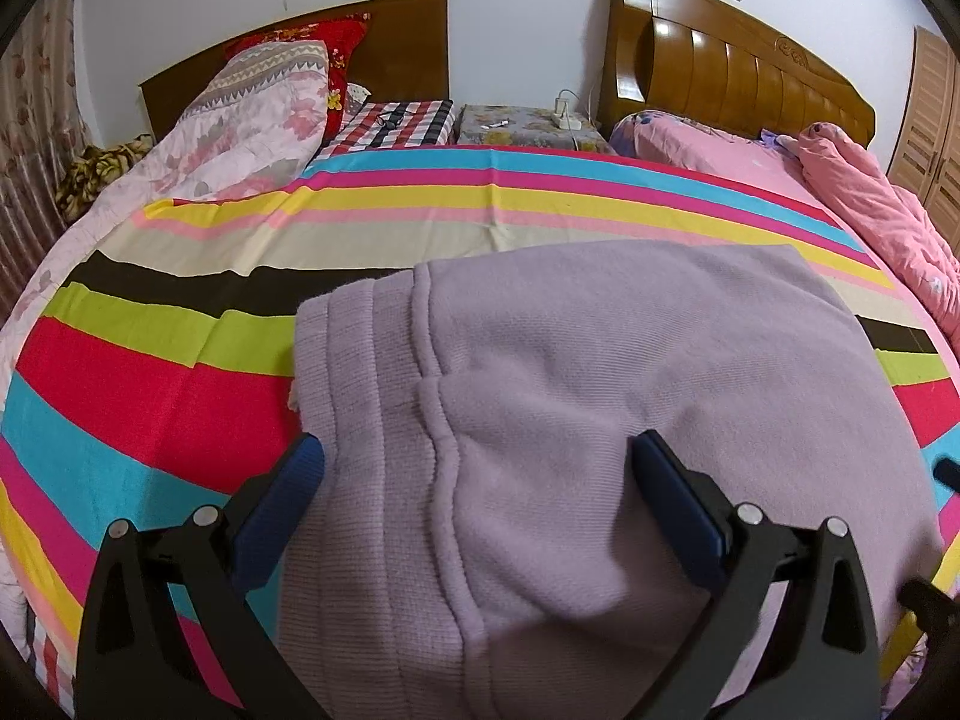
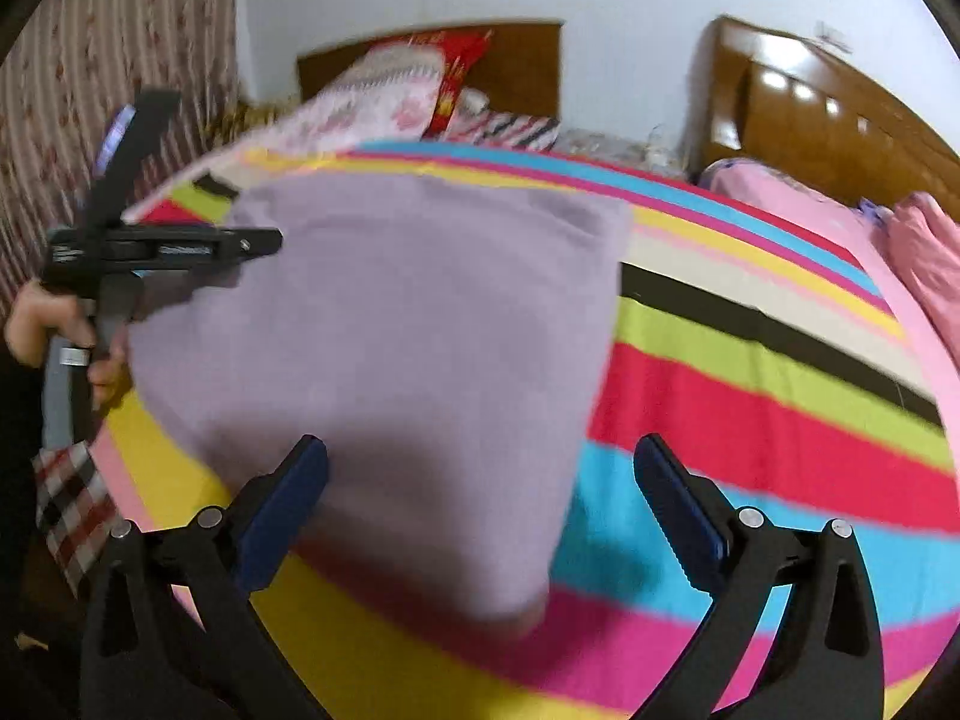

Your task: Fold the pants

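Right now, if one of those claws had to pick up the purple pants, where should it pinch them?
Probably the ribbed waistband at the left edge of the lilac pants, coming in low from the near side. It is thick, stitched and lies flat on the striped sheet, so it should not slip out. The left gripper, open, already straddles that end.

Right wrist view motion-blurred; pants (image 2: 396, 348) edges smeared. Pants (image 1: 540, 450) near end cut off by left wrist view's bottom edge.

A home bedroom: two beds with wooden headboards (image 1: 738, 66), quilts (image 1: 240, 132)
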Available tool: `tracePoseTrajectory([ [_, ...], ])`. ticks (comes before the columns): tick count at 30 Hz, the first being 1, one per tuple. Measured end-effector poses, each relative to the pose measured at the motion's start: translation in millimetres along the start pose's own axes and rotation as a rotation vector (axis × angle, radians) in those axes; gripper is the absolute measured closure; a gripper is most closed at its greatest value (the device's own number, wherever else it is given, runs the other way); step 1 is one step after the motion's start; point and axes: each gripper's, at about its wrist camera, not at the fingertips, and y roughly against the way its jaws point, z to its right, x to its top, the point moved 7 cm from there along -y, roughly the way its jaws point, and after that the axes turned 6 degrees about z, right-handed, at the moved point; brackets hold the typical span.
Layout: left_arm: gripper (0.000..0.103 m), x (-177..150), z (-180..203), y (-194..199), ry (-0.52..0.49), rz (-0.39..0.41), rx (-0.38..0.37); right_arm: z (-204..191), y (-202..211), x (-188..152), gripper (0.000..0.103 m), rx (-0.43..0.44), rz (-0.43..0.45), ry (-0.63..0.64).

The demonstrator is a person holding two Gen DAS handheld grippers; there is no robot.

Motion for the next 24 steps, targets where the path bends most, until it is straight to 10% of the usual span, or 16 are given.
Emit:
tracePoseTrajectory([
  [14, 0.002, -2, -2, 41, 0.081, 0.052, 0.071, 12, 50, -16, 0.005, 0.008, 0.023, -0.101],
  [24, 0.001, 17, -18, 202, -0.074, 0.386, 0.326, 36, 116, 5, 0.005, -0.031, 0.192, -0.206],
])
